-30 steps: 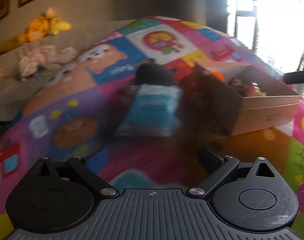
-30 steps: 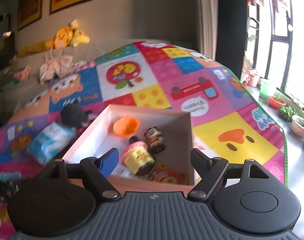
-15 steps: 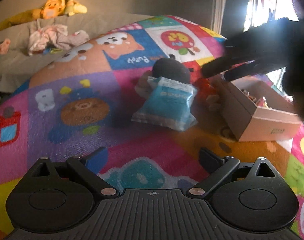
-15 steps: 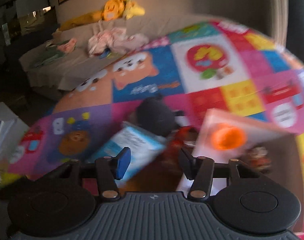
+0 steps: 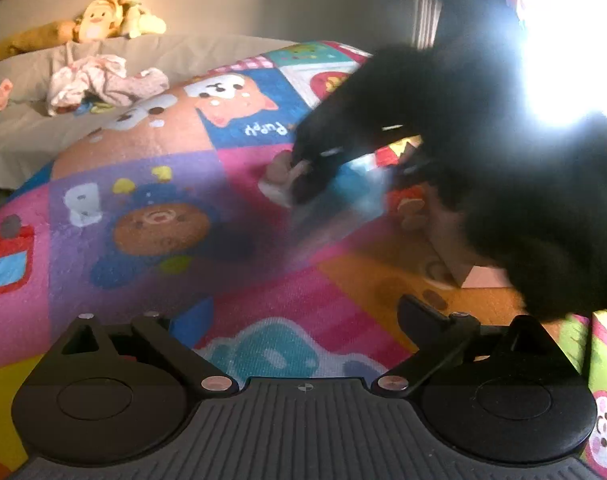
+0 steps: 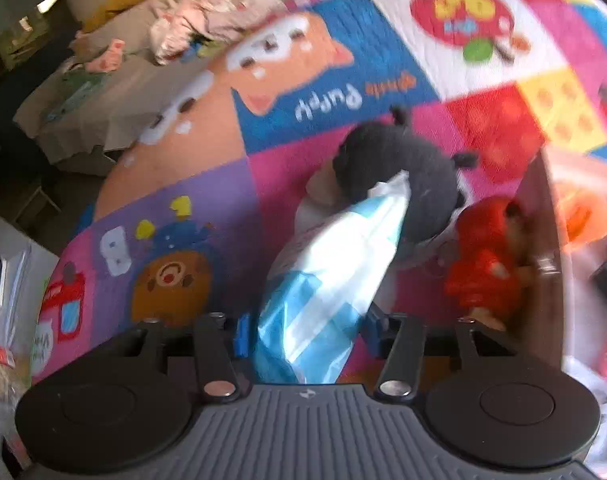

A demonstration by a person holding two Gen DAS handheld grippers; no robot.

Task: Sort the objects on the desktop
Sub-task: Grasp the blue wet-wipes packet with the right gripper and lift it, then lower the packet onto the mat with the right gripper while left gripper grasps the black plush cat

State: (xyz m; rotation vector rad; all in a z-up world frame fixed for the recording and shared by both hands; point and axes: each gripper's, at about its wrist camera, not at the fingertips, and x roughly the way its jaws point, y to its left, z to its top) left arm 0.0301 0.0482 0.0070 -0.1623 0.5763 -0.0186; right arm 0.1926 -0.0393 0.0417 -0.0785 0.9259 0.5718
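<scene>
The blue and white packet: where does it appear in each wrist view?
Left wrist view: the blue and white packet lies blurred right of centre, partly behind the dark right gripper.
Right wrist view: bottom centre, between the closing jaws of the right gripper.
Shared landmark: the brown bear face print on the mat, left of the packet.

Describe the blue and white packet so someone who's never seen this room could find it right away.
On the colourful cartoon play mat, look beside the open box. The blue and white packet lies between the closing jaws of the right hand-held gripper, against a dark grey plush; it alone is shiny and crinkly.
</scene>
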